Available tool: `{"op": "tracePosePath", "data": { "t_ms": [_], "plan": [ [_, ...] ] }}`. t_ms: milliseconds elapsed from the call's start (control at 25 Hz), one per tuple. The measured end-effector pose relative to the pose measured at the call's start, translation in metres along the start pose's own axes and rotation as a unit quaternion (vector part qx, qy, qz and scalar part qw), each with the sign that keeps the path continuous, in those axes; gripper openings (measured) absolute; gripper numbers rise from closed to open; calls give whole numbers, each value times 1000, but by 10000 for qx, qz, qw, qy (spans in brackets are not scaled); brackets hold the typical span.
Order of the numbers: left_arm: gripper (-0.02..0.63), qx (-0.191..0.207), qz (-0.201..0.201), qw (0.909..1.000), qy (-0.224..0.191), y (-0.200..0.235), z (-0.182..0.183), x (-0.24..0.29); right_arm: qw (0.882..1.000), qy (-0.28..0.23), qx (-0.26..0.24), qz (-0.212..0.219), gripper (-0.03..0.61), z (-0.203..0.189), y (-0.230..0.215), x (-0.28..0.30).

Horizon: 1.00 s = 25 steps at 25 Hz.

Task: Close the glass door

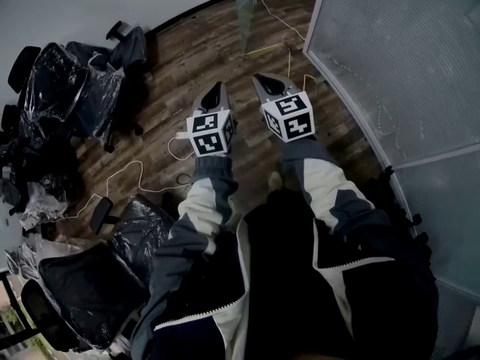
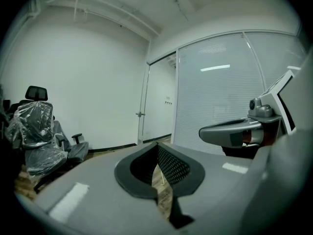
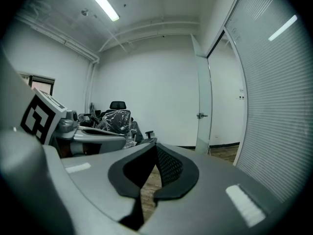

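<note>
The glass door [image 1: 244,6] stands ajar at the far end of the wood floor, well ahead of both grippers. The right gripper view shows it as a tall pane [image 3: 203,102] with a handle [image 3: 200,115]. From the left gripper view it is a narrow upright strip [image 2: 144,106] beside the doorway. My left gripper [image 1: 217,88] is shut with nothing in it; its dark pads [image 2: 168,165] meet at the tips. Close beside it, my right gripper [image 1: 264,79] is likewise shut and empty. Both point level toward the door.
A frosted glass wall [image 1: 390,51] runs along the right. Plastic-wrapped office chairs [image 1: 67,96] crowd the left, and another chair [image 1: 112,276] sits by the person's left leg. A white cable [image 1: 135,175] and a yellow cable [image 1: 262,51] lie on the floor.
</note>
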<state>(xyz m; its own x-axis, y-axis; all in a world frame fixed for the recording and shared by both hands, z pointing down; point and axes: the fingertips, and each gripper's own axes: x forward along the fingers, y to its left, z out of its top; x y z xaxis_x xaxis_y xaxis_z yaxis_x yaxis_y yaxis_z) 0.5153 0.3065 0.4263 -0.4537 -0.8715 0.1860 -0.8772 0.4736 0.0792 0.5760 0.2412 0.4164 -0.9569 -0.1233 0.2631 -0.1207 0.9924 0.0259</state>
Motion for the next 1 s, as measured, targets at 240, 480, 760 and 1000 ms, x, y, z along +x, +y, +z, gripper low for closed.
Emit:
{"op": "tracePosePath", "data": {
  "t_ms": [240, 480, 760, 1000],
  "plan": [
    [3, -45, 270, 9996, 41, 8, 13, 76, 9995, 45, -76, 305, 5, 9, -60, 54],
    [3, 81, 476, 9988, 20, 11, 32, 125, 9989, 31, -73, 455, 5, 19, -107, 89],
    [3, 29, 543, 9985, -2, 30, 37, 168, 9987, -9, -132, 499, 5, 27, -138, 131],
    [3, -87, 489, 9988, -12, 68, 39, 202, 9983, 73, -231, 535, 5, 35, -141, 181]
  ]
}}
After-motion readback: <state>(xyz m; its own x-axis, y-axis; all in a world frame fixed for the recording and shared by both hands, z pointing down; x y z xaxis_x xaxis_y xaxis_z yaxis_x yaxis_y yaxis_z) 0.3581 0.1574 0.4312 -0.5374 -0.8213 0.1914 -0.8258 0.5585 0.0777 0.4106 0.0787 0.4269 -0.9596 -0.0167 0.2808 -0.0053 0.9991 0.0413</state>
